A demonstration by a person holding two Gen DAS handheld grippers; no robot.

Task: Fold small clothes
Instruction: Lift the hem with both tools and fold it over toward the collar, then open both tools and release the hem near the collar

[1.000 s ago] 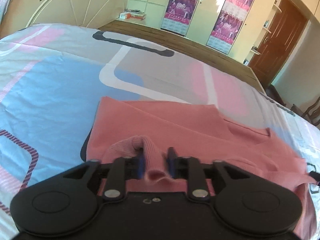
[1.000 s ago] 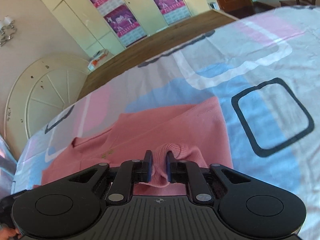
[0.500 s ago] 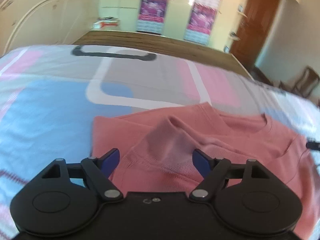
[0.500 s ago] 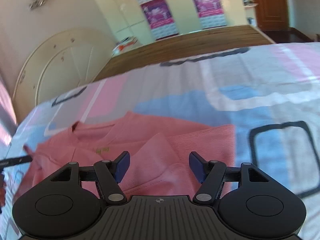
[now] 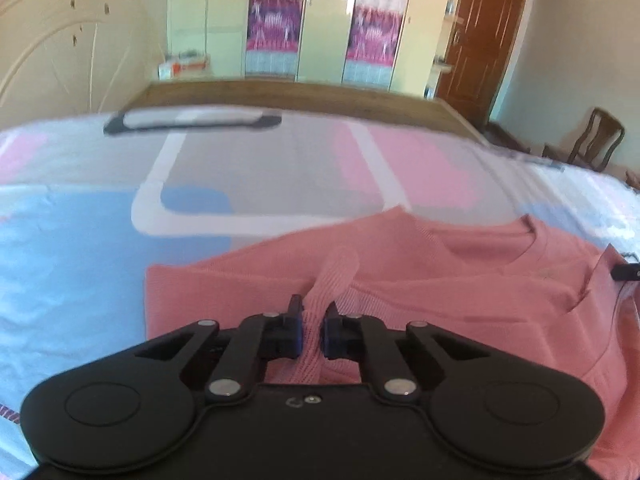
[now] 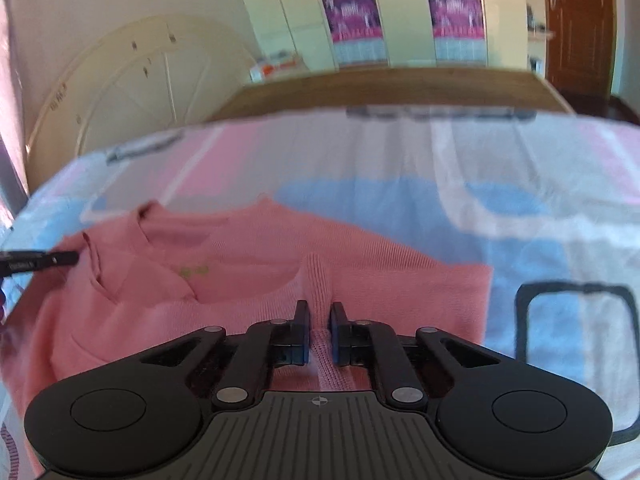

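A pink knit sweater lies partly folded on the patterned bed sheet, neckline toward the far side. My left gripper is shut on a pinched ridge of the sweater's near left part. In the right wrist view the same sweater shows with its collar at the left. My right gripper is shut on a pinched ridge of its near right part. Each gripper's tip shows at the edge of the other's view.
The sheet has pink, blue, grey and white blocks. A wooden footboard edges the bed's far side. Behind it stand cream wardrobes with posters, a brown door and a chair.
Half a second ago both grippers were open over the sweater after letting go of a fold. Now both have shut on new pinches of the fabric.
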